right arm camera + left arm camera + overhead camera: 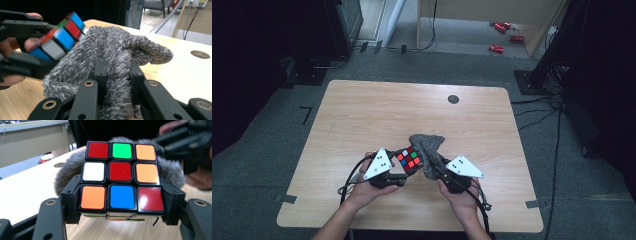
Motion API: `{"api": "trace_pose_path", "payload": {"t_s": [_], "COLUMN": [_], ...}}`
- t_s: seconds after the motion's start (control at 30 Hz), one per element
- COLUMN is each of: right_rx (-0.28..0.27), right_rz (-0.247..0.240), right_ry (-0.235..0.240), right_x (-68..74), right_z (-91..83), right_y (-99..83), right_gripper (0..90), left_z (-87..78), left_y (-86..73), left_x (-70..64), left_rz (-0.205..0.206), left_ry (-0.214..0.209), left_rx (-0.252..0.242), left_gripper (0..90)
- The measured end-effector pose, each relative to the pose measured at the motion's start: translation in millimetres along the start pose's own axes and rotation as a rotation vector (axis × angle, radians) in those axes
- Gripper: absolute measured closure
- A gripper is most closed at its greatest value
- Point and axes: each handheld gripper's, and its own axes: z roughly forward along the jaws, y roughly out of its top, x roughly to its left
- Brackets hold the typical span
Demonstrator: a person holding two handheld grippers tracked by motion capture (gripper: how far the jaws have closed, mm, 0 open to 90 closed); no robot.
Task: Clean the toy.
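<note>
The work in hand looks like wiping a puzzle cube [408, 158] with a grey fluffy cloth [428, 150], and both pick-ups appear done: the left gripper [398, 172] has its jaws clamped on the cube's two sides, holding it up off the table [362, 115] near its front edge, while the right gripper [439, 172] has its jaws pinched on a bunched fold of the cloth. Cloth and cube meet in the middle between the two hands — so the wiping seems under way, though how many faces are left to rub cannot be judged from here. The high view gives the layout: both hands close together at the near edge, the cloth draped against the cube's right side. The left gripper view adds what that one cannot — the cube [121, 175] face in full, with red, green, orange, white and blue squares, and the cloth [70, 170] lying behind it, not over that face. The right gripper view shows the cloth [110, 57] squeezed between the black jaws and pressed against the cube [60, 35], which there appears tilted.
</note>
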Motion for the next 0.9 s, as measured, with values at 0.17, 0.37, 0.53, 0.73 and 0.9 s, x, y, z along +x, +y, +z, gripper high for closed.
{"api": "trace_pose_path", "payload": {"t_s": [0.17, 0.37, 0.53, 0.73, 0.9], "right_rx": [-0.020, -0.014, 0.019, -0.030, -0.065], "right_rz": [-0.006, -0.111, -0.229, -0.187, -0.174], "right_ry": [0.023, 0.100, 0.167, 0.113, 0.075], "right_x": [1.5, 19.1, 36.7, 24.0, 18.2], "right_z": [0.6, 9.3, 16.5, 11.0, 7.7], "right_y": [-1.1, -8.5, -15.4, -9.2, -7.6], "right_gripper": [75.3, 75.5, 75.1, 74.4, 73.0], "left_z": [-6.4, -11.8, -13.1, -14.3, -10.8], "left_y": [2.2, 2.1, 1.8, 1.8, 2.4], "left_x": [12.3, 21.5, 24.6, 26.8, 22.9], "left_rz": [-0.156, -0.247, -0.279, -0.302, -0.309], "left_ry": [-0.003, -0.021, -0.025, -0.048, -0.084], "left_rx": [-0.067, -0.104, -0.109, -0.118, -0.113], "left_gripper": [34.8, 34.8, 34.8, 34.8, 34.8]}}
